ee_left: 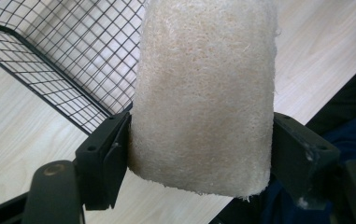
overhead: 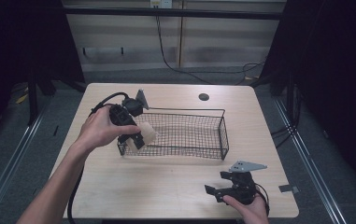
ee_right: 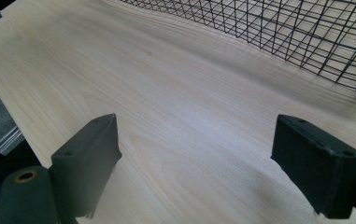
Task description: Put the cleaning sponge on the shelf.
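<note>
A cream, fibrous loofah sponge [overhead: 148,133] is clamped between the jaws of my left gripper [overhead: 139,138], which a hand holds over the left end of a black wire basket [overhead: 199,135]. From the left gripper view, the sponge [ee_left: 203,93] stands upright between the two black pads, the left gripper [ee_left: 199,144] shut on its lower part, with the basket's mesh [ee_left: 73,56] behind it. My right gripper [overhead: 217,184] rests low at the table's front right, apart from the basket. In its own view the right gripper [ee_right: 194,144] is open over bare wood, the basket [ee_right: 297,32] beyond.
The light wooden table [overhead: 166,182] has a dark round grommet [overhead: 203,97] near its far edge. A small grey tab [overhead: 288,188] sticks out at the front right edge. Cables [overhead: 175,65] lie on the floor behind the table.
</note>
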